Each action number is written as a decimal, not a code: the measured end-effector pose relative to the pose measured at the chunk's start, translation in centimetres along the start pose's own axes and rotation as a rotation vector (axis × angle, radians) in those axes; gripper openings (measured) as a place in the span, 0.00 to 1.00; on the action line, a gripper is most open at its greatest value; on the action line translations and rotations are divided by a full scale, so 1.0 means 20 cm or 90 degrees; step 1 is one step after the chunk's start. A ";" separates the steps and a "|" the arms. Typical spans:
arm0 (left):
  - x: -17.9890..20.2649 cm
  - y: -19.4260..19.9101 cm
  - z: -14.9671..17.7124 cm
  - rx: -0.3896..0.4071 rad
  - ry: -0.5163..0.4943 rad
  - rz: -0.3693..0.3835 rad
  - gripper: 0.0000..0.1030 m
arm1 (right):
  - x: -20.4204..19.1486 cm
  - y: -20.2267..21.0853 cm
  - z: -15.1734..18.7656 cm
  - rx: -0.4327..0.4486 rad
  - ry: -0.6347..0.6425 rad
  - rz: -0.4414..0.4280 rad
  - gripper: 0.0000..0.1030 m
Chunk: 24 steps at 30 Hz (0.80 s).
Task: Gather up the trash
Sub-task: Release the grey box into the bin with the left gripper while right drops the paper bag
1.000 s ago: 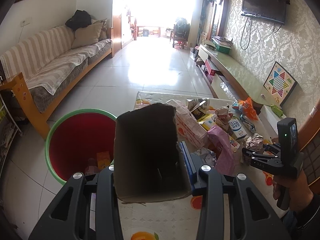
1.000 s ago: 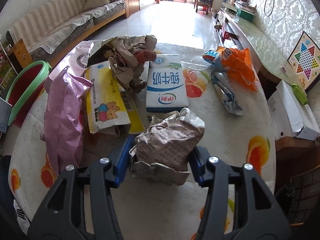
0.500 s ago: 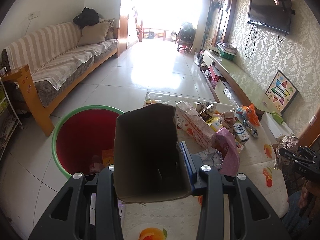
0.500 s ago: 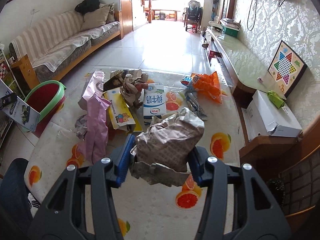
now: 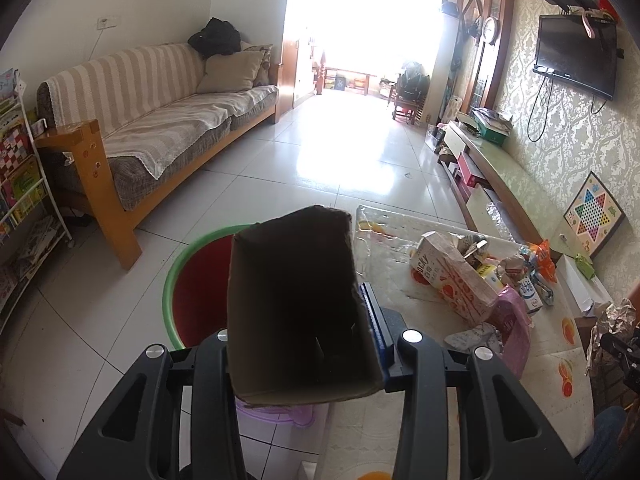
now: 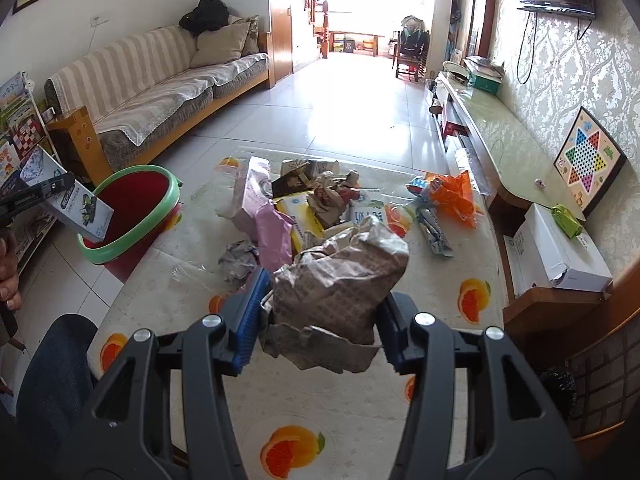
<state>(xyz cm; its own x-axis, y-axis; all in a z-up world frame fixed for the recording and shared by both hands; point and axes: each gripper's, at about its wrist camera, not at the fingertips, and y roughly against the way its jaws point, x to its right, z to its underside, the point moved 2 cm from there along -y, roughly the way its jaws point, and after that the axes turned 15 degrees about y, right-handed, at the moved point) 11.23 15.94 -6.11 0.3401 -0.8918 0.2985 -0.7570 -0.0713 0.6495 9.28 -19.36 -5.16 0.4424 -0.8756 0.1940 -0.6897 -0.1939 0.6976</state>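
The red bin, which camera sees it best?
The right wrist view: the red bin shows nearly whole there, green rim and side, beside the table. In the left wrist view the held box hides most of the bin.

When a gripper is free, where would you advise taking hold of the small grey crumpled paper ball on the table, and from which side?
Grip the grey crumpled paper ball across its middle, coming from above. It sits low on the tablecloth, the pink bag crowds its right side, and it has no handle or edge; its near and left sides look clear, so the jaws should straddle it there.
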 end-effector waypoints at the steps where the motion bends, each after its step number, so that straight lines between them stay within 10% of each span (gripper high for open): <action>1: -0.03 -0.01 -0.03 0.003 0.005 -0.004 0.36 | -0.02 -0.01 -0.01 0.000 0.006 -0.004 0.48; 10: -0.14 -0.18 -0.22 0.012 0.013 -0.035 0.38 | -0.17 -0.04 -0.11 0.001 0.041 -0.024 0.48; 16: -0.16 -0.19 -0.25 0.028 0.000 -0.057 0.91 | -0.28 -0.09 -0.17 -0.004 0.063 -0.044 0.48; 24: -0.21 -0.13 -0.19 0.031 0.015 -0.056 0.92 | -0.44 -0.17 -0.29 0.010 0.097 -0.079 0.48</action>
<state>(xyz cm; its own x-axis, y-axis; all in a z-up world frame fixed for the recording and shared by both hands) 13.81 21.55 -6.40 0.4188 -0.8707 0.2579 -0.7495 -0.1711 0.6395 11.06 -8.48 -5.16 0.6059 -0.7672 0.2105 -0.6326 -0.3042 0.7122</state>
